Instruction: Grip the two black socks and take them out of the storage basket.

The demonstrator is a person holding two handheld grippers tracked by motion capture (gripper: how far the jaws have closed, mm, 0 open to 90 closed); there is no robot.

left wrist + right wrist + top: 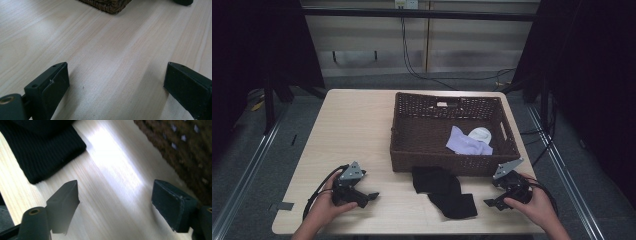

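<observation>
High view
Desk (357, 125): pale wood; carries all items listed.
Basket (412, 160): dark wicker, right of centre, toward the far edge.
Basket contents: lilac cloth (466, 142) touching a white cloth (482, 134), both in the near right part.
Black cloth (447, 192): flat on the desk, just in front of the basket's near wall, between the two tongs, apart from both.
Left tongs (373, 196): near left of the desk, held in the left hand (326, 207), tips toward the black cloth; released, nothing between the jaws.
Right tongs (490, 203): near right, held in the right hand (537, 206), tips toward the black cloth, close to its right edge.

Left gripper view
Left tongs (116, 82): jaws wide apart, bare desk (112, 55) between them; released.
Basket (110, 4): corner at the top edge, well ahead.
Black cloth (183, 2): a sliver at top right.

Right gripper view
Right tongs (115, 197): jaws wide apart over bare desk (112, 175); released, grasping nothing.
Black cloth (42, 150): ribbed, upper left, ahead of the left-hand jaw, not touching it.
Basket (185, 147): wicker wall along the right side.
</observation>
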